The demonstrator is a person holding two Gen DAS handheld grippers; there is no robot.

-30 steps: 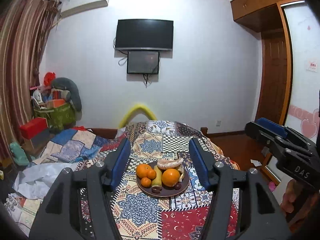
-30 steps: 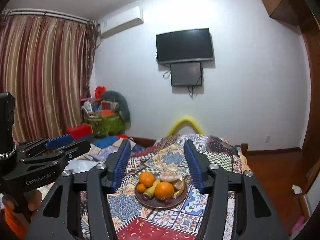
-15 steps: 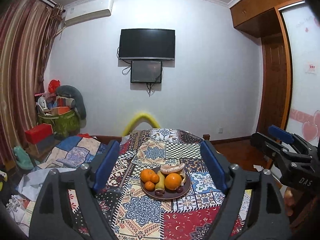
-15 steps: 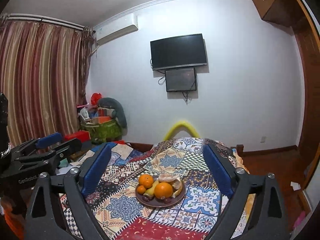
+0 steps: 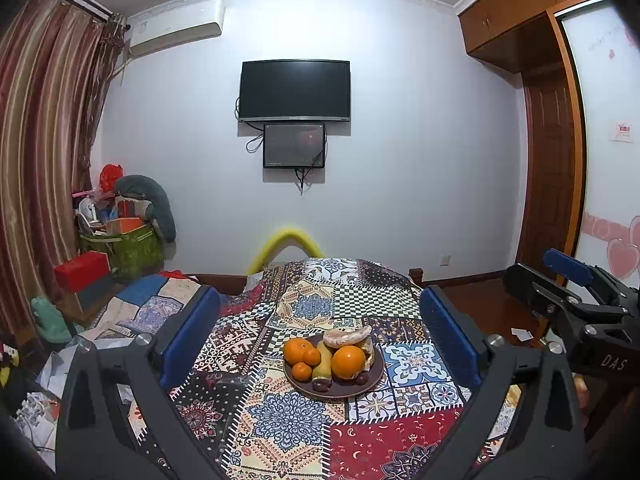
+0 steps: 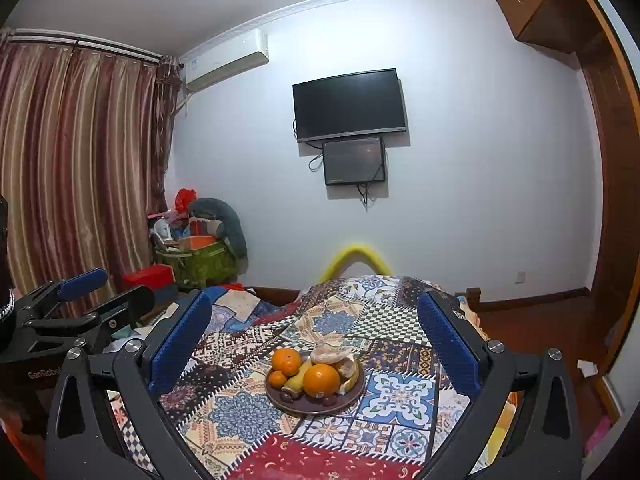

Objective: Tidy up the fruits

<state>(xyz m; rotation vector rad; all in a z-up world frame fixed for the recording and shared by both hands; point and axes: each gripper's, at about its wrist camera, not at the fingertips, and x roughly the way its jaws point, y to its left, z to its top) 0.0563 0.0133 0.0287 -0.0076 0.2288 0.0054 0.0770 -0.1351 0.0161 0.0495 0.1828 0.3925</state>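
1. Left gripper (image 5: 320, 340): I hold it above the near end of the worktop (image 5: 288, 412), jaws wide apart, nothing between them. The spread frames the plate, which I judge suits lining up on it.
2. Right gripper (image 6: 314, 340): the same, jaws wide apart and empty, level with the left one and off to its right. Each shows at the edge of the other's view.
3. Plate (image 5: 340, 391): dark and round, ahead of both grippers and below them, centred between each pair of fingers, on the patchwork cloth.
4. Fruit, all heaped on the plate:
   - large orange (image 5: 348, 361), front right;
   - second orange (image 5: 297, 350), back left, with two small ones just beside it;
   - banana (image 5: 323, 364), lying between the oranges;
   - peeled citrus (image 5: 346, 336) on top at the back, its peel to the right;
   - small dark fruits (image 5: 320, 385) at the near rim, kind unclear.
5. Stage: no fruit lies loose on the cloth. This fits either a finished gathering or a pile awaiting sorting; I cannot tell which.
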